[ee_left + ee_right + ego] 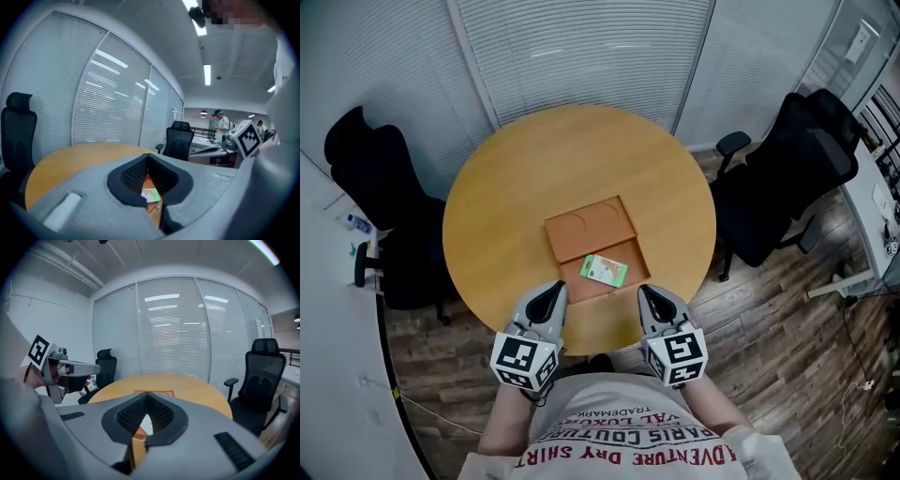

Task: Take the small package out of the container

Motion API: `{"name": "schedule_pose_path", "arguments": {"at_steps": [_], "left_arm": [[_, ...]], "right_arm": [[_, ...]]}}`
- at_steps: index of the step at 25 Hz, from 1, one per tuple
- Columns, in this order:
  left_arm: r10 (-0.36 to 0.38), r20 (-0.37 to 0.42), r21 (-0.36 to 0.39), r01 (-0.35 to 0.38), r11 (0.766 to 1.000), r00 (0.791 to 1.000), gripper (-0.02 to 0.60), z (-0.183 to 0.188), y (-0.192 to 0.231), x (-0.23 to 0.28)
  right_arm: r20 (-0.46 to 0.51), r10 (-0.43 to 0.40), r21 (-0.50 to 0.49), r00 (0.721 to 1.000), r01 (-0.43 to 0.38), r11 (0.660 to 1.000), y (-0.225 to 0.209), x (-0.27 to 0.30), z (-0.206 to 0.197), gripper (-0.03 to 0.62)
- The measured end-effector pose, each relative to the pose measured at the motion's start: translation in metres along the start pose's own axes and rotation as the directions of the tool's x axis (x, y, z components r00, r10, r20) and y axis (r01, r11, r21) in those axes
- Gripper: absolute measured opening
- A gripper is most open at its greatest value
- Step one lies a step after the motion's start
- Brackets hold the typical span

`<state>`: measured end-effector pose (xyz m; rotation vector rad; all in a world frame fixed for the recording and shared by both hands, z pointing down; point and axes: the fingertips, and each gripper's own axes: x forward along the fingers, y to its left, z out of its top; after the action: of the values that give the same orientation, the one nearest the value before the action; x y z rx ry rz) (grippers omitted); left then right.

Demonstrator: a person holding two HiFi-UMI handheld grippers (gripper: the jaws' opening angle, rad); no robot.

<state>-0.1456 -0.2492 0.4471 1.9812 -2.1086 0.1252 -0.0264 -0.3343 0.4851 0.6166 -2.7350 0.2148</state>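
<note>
Brown cardboard forms the container [586, 228] set on the round table [502, 202]; the small package [605, 271] is seen in its near compartment. The left gripper [555, 292] and right gripper [646, 293] are held closed (nothing between the jaws) just beside the container's near edge.

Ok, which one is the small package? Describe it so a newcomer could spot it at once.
Find the round wooden table in the middle of the room; a flat brown tray sits on it. The small package lies flat in the tray's section on the side of the person, and it is the only green and white thing against all that brown.
</note>
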Motion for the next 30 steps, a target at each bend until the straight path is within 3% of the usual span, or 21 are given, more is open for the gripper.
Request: {"name": "schedule_pose_path", "arguments": {"at_steps": [3, 8, 13, 16, 18, 19, 21, 24, 30], "left_arm": [[0.025, -0.008, 0.01, -0.025, 1.0, 1.0, 0.011, 0.001, 0.015, 0.008], [0.067, -0.012, -0.037, -0.067, 0.997, 0.998, 0.011, -0.004, 0.023, 0.018], [0.17, 0.0, -0.083, -0.17, 0.982, 0.985, 0.011, -0.007, 0.029, 0.018], [0.264, 0.0, -0.11, -0.262, 0.959, 0.965, 0.011, -0.012, 0.033, 0.013], [0.324, -0.002, -0.123, -0.321, 0.939, 0.946, 0.011, -0.018, 0.037, 0.009], [0.347, -0.003, -0.129, -0.344, 0.93, 0.938, 0.011, -0.021, 0.038, 0.008], [0.386, -0.014, -0.145, -0.384, 0.912, 0.922, 0.011, -0.03, 0.039, 0.008], [0.445, -0.051, -0.172, -0.447, 0.878, 0.894, 0.011, -0.047, 0.039, 0.004], [0.531, -0.117, -0.234, -0.543, 0.807, 0.839, 0.011, -0.076, 0.038, -0.001]], "right_arm": [[0.0, 0.043, -0.018, 0.999, -0.043, 0.999, 0.004, 0.018, 0.011, 0.008], [-0.05, 0.073, -0.038, 0.996, -0.075, 0.996, -0.008, 0.045, 0.009, 0.008], [-0.121, 0.198, -0.07, 0.973, -0.207, 0.976, -0.008, 0.072, 0.0, 0.008], [-0.21, 0.336, -0.102, 0.918, -0.363, 0.926, 0.005, 0.086, -0.011, 0.008], [-0.26, 0.397, -0.137, 0.88, -0.441, 0.887, 0.015, 0.095, -0.018, 0.103], [-0.286, 0.412, -0.157, 0.865, -0.466, 0.871, 0.017, 0.1, -0.023, 0.112], [-0.355, 0.433, -0.174, 0.829, -0.514, 0.84, 0.017, 0.112, -0.041, 0.14], [-0.471, 0.462, -0.169, 0.751, -0.591, 0.789, 0.016, 0.131, -0.082, 0.214], [-0.653, 0.41, -0.188, 0.637, -0.661, 0.726, 0.005, 0.161, -0.144, 0.325]]}}
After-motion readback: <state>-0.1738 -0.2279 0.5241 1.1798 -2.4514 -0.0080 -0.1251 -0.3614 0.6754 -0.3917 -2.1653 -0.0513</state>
